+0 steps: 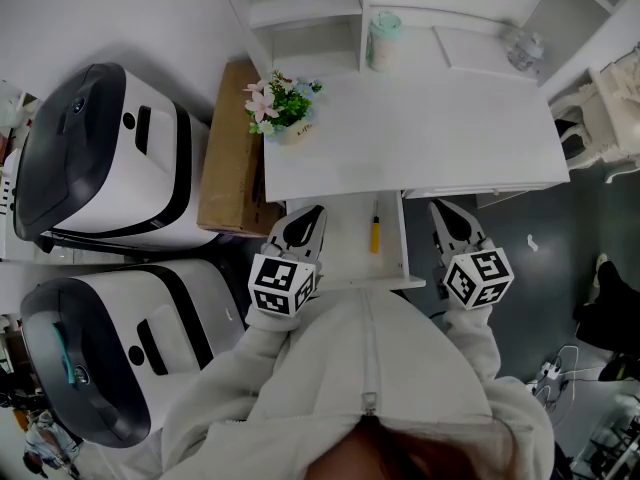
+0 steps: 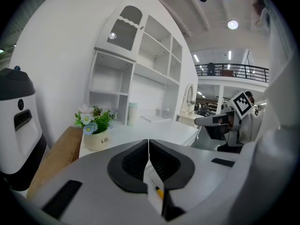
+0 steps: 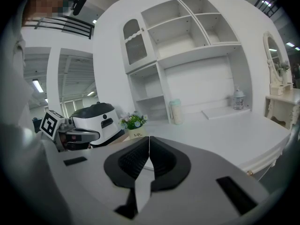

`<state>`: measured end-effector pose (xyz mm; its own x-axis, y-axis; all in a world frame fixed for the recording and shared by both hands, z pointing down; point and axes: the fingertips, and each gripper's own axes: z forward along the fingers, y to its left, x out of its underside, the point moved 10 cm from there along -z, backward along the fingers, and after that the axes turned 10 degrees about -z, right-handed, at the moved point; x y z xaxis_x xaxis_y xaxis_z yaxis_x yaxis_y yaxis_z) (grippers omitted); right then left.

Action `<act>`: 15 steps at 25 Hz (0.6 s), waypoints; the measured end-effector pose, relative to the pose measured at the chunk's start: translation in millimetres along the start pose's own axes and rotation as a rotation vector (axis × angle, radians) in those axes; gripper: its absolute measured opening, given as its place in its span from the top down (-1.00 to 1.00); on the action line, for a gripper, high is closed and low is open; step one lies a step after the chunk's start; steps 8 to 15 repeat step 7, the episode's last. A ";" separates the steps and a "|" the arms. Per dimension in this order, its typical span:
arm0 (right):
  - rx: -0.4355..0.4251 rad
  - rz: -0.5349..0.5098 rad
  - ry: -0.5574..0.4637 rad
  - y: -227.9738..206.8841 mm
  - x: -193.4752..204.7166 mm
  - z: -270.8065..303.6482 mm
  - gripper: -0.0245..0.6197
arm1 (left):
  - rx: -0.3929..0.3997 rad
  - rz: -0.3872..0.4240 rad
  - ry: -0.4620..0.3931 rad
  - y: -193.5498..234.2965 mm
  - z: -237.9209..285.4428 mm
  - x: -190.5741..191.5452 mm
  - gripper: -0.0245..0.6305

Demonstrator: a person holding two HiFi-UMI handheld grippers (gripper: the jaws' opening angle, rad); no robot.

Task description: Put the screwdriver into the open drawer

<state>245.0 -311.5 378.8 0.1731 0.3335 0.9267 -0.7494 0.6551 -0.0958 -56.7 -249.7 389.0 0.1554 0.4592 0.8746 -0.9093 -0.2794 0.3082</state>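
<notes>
Screwdriver [image 1: 375, 234] lies in open drawer [image 1: 345, 253] — L gripper [image 1: 303, 218] & R gripper [image 1: 447, 214] jaws closed, empty.

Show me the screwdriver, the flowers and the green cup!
screwdriver [image 1: 375, 235], head view, on its yellow handle.
flowers [image 1: 283, 103], head view, on the middle of the bunch.
green cup [image 1: 384, 43], head view, on its side.

Both grippers held low before the torso, jaws closed, empty.
The left gripper [image 1: 306, 214] and right gripper [image 1: 441, 210] point forward, tipped slightly down, well apart and about level with each other. Each pair of jaws meets at the tips, nothing between. Pale sleeves [image 1: 250, 340] trail behind them.
</notes>
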 end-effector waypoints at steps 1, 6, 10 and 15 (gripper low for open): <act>0.000 -0.001 0.001 1.1 0.1 -0.4 0.82 | 0.004 0.001 0.001 -0.5 0.0 0.0 0.86; -0.003 0.009 0.009 3.4 3.5 -1.4 0.82 | 0.015 0.004 0.013 -3.0 0.5 3.1 0.86; -0.004 0.011 0.011 3.6 4.3 -1.5 0.82 | 0.016 0.004 0.015 -3.4 0.6 4.0 0.86; -0.004 0.011 0.011 3.6 4.3 -1.5 0.82 | 0.016 0.004 0.015 -3.4 0.6 4.0 0.86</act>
